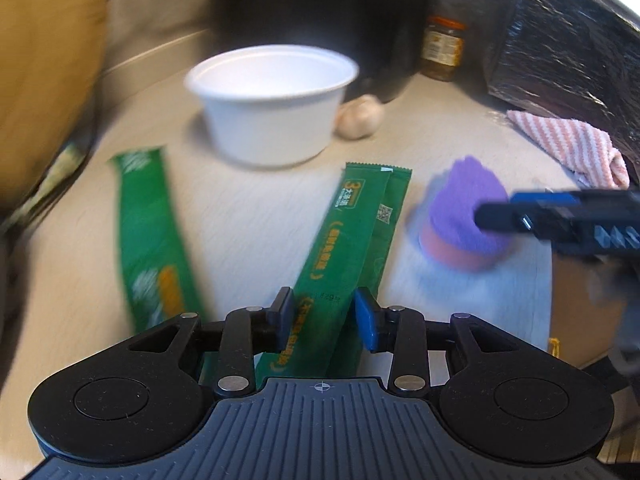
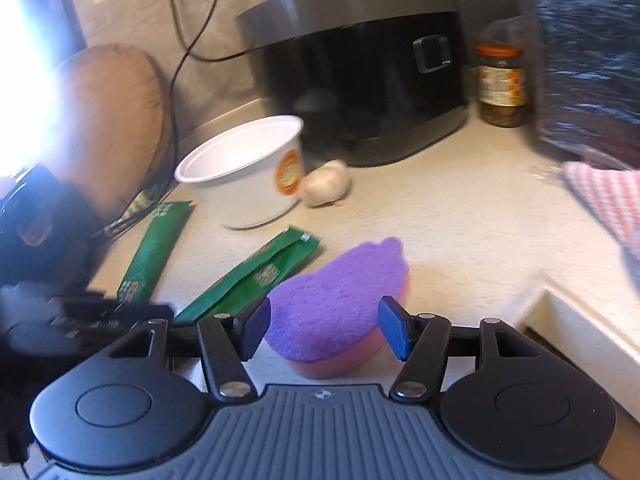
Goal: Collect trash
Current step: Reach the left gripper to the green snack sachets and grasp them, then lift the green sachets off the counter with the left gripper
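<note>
Wrappers of green foil, long and flat, lie on the pale wood-grain table (image 1: 248, 216). One green wrapper with orange print (image 1: 352, 256) runs from the near middle toward the far right, and its near end sits between the blue pads of the left claw (image 1: 326, 312); the pads stand spread on either side of it and do not press on it. A second green wrapper (image 1: 150, 240) lies apart to the left, blurred. In the right wrist view the same two wrappers show left of centre, the nearer (image 2: 256, 276) and the farther (image 2: 154, 248).

Just right of the first wrapper rests a purple sponge with a pink underside (image 2: 340, 296). The right claw (image 2: 324, 328) has its blue pads spread around the sponge's near end, with a gap at each side; whether either pad touches it cannot be told. In the left wrist view this claw (image 1: 496, 216) comes in from the right over the sponge (image 1: 464, 208).

Beyond the wrappers stands a white round plastic bowl (image 2: 240, 176) with an orange label, upright and open. A pale garlic bulb (image 2: 326, 182) lies just beside it on the right. Farther back sit a black rice cooker (image 2: 360, 76), a glass jar with an orange lid (image 2: 500, 80), and at far right a pink-and-white striped cloth (image 1: 568, 144) beside a dark crinkled bag (image 1: 580, 52).
</note>
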Tool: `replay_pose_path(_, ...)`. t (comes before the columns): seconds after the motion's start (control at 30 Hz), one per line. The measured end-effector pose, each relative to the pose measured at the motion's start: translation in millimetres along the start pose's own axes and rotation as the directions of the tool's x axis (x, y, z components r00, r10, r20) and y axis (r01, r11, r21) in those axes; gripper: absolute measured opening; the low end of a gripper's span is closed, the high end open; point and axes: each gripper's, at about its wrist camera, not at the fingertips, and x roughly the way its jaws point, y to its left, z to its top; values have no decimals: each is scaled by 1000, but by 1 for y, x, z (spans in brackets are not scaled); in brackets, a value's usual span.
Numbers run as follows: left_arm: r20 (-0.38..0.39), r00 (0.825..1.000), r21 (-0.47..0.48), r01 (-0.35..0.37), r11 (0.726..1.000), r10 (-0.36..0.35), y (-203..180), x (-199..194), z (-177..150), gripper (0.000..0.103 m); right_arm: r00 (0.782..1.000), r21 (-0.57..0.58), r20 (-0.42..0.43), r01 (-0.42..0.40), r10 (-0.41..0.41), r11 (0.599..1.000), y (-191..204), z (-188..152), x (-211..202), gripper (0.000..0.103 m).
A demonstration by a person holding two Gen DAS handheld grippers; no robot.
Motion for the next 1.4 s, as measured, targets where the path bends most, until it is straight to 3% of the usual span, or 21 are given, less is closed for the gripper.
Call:
replay_pose_path(0.37,-32,998,-141,-62,988,58,21,-48,-52,43,991,-123,-35,-129,126,984,54,9,34,66)
replay_pose_path(0.47,-41,997,-128,-69,989,65,18,-49,-55,44,991,-157,-35,-129,126,979,66,8,37,67)
replay_pose_path(0.63,-60,991,-46,-122,991,119,0,-43,-54,55,991,-167,-46,-131,125,977,67,7,37,68)
replay_pose_path(0.9,-45,991,-83,-133,988,129,-3,-47,-59,55,990,-140,-82,-127,116,982,63,4,39,68)
replay_pose_path(1.1,15,991,-148,-131,980,135,0,-60,-71,39,994,-160,-17,-113,112,981,73,16,26,68)
replay_pose_path(1.4,78,984,-311,-130,942,161,23,-101,-91,36,986,-213,-60,-162,152,964,103,16,38,68)
